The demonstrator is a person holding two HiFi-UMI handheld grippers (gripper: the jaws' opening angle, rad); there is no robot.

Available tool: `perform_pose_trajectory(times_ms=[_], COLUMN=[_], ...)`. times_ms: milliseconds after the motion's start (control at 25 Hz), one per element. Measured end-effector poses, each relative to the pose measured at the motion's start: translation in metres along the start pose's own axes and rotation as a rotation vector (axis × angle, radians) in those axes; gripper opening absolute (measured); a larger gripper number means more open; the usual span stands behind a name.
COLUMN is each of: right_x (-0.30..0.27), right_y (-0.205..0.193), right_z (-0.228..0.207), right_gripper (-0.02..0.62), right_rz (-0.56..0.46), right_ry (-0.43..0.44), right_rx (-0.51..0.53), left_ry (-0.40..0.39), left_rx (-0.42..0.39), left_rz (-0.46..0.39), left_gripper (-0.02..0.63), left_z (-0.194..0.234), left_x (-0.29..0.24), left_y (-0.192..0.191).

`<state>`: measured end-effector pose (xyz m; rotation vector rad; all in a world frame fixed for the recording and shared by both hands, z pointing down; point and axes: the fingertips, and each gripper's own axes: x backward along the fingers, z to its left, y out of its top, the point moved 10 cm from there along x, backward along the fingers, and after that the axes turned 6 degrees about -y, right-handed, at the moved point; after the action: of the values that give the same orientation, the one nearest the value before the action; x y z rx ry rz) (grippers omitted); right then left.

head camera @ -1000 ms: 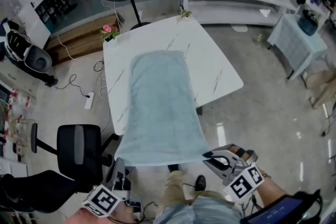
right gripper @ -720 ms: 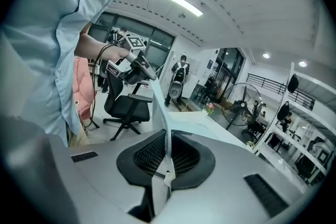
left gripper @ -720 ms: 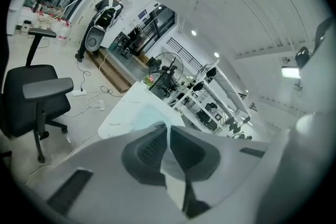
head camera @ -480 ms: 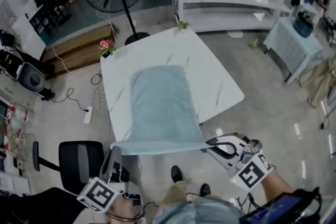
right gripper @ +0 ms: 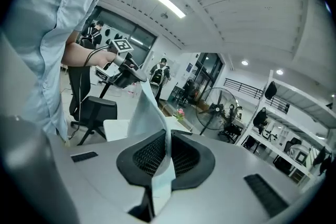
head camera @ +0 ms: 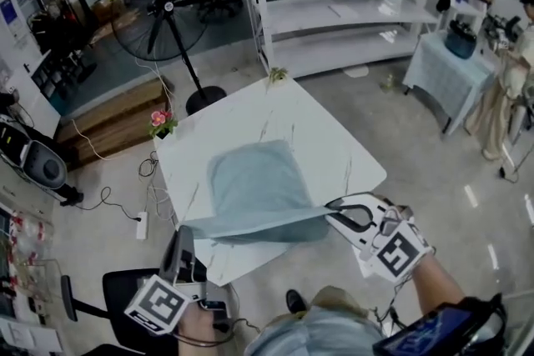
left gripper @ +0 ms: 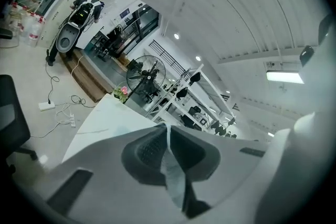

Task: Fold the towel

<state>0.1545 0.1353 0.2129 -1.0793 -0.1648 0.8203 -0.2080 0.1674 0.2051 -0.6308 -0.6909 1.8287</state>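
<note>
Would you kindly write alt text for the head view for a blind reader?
A left gripper and a right gripper, each shut on a near corner of a blue towel, hold its near edge up; the rest lies on a white table.

I've got my left tongs (left gripper: pixel 168 131) clamped tight on a pale strip of towel (left gripper: pixel 173 178), lower middle of the frame. Beyond them, the white worktop (left gripper: pixel 105 122) sits centre left, with a standing fan (left gripper: pixel 146 75) above it.
</note>
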Motion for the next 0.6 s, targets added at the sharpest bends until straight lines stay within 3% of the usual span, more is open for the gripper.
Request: perform_pose_trajectory(times_ms=[280, 600], right_x=[-0.024, -0.082], right_y=[-0.002, -0.033], right_z=[-0.031, -0.076], right_gripper=[0.028, 0.028], right_rz=[0.007, 0.017], right_ry=[-0.032, -0.015], right_rx=[-0.021, -0.049], left_ry=[-0.007, 0.075], left_rx=[-0.001, -0.013], left_rz=[0.015, 0.031], left_gripper=[0.023, 0.023], left_z=[0.006, 0.031], left_x=[-0.037, -0.099], left_y=[0.013, 0.017])
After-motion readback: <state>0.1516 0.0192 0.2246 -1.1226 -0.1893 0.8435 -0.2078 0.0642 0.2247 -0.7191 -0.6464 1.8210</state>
